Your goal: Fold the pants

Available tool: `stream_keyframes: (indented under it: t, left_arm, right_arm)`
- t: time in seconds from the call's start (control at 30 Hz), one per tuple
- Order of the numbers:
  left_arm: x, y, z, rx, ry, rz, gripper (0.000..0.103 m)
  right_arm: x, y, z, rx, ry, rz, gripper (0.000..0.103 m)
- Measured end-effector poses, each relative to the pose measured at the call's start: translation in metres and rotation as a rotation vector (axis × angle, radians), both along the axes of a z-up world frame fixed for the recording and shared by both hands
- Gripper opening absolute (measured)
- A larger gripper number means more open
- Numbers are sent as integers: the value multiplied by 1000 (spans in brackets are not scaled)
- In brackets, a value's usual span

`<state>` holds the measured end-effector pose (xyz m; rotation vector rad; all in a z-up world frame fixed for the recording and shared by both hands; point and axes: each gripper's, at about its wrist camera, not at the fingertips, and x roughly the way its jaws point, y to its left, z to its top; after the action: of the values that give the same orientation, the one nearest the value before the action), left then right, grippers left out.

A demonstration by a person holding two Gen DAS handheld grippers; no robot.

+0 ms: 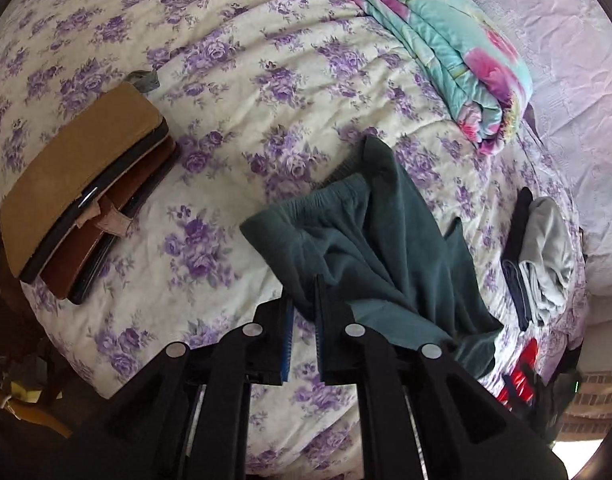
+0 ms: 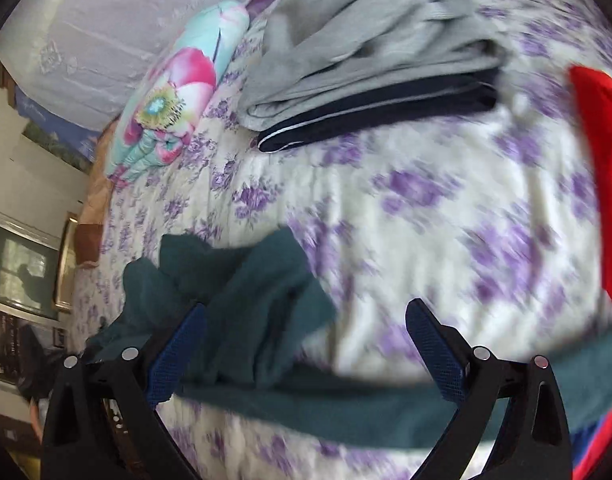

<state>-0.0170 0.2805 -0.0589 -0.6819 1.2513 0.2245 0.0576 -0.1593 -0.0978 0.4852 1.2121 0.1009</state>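
Observation:
Dark teal pants point(image 1: 370, 236) lie crumpled on the floral bedspread point(image 1: 242, 80), waistband toward the far side. My left gripper point(image 1: 305, 300) is shut on a fold of the pants near their lower left edge. In the right wrist view the pants point(image 2: 262, 300) bunch at the left, and one leg stretches as a band across the bottom of the view. My right gripper point(image 2: 306, 320) is open wide, its blue pads point(image 2: 434, 344) above that band, gripping nothing. The right wrist view is blurred by motion.
A folded grey garment on a dark navy one point(image 1: 542, 256) lies at the right, also in the right wrist view point(image 2: 370, 60). A rolled floral quilt point(image 1: 458, 56) lies far right. Brown cases point(image 1: 82, 196) sit at the left edge. Red cloth point(image 2: 602, 160) lies at the right.

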Motion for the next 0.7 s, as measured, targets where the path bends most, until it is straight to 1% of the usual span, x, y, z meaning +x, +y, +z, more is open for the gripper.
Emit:
stream_keyframes:
  t: [0.07, 0.1, 0.13, 0.17, 0.2, 0.23, 0.27, 0.3, 0.33, 0.4, 0.43, 0.47, 0.5, 0.53, 0.57, 0.6, 0.63, 0.67, 0.7]
  left_arm:
    - [-11, 3, 3, 16, -11, -5, 7]
    - [-17, 6, 2, 10, -13, 2, 7]
    - [-21, 9, 1, -3, -13, 10, 7]
    - [-25, 12, -1, -19, -12, 20, 7]
    - [-31, 18, -4, -39, -8, 35, 7]
    - [-34, 21, -6, -44, -6, 44, 7]
    - [-36, 25, -9, -45, -1, 53, 7]
    - [-38, 29, -13, -45, 11, 63, 7]
    - [-37, 30, -18, -49, 23, 66, 7]
    - [-33, 31, -28, -76, 45, 64, 9]
    - [-30, 29, -32, -88, 50, 62, 16]
    - [-26, 27, -34, -99, 52, 61, 32]
    - [-22, 25, -36, -107, 49, 64, 41]
    - [-18, 23, -36, -109, 42, 67, 56]
    - [-14, 21, -35, -108, 33, 66, 61]
    - [-9, 17, -33, -108, 23, 53, 63]
    - [-4, 14, -31, -104, 18, 34, 66]
    - [2, 11, -29, -94, 19, 16, 71]
    - [8, 8, -28, -78, 26, 3, 73]
  right_arm:
    - [25, 15, -20, -17, 97, 12, 100]
    - [35, 24, -33, -34, 151, 16, 100]
    - [37, 30, -40, -32, 159, 22, 99]
    - [34, 34, -40, -30, 131, 27, 90]
    - [28, 38, -37, -35, 78, 45, 80]
    - [23, 39, -35, -12, 44, 69, 43]
    - [15, 35, -33, 22, 29, 68, 17]
    - [7, 29, -27, 69, 7, 49, 16]
    - [-5, 20, -19, 117, -34, 31, 14]
    - [-30, 4, 3, 155, -101, 36, 12]
    - [-45, -3, 14, 162, -129, 47, 12]
    - [-59, -8, 24, 172, -159, 64, 12]
    - [-79, -12, 36, 179, -194, 96, 12]
    - [-95, -13, 44, 173, -217, 131, 11]
    - [-118, -15, 48, 159, -225, 186, 11]
    - [-137, -17, 47, 156, -202, 235, 11]
    - [-159, -21, 39, 154, -149, 273, 11]
    - [-177, -25, 30, 155, -95, 277, 12]
    - [-197, -34, 13, 158, -6, 259, 13]
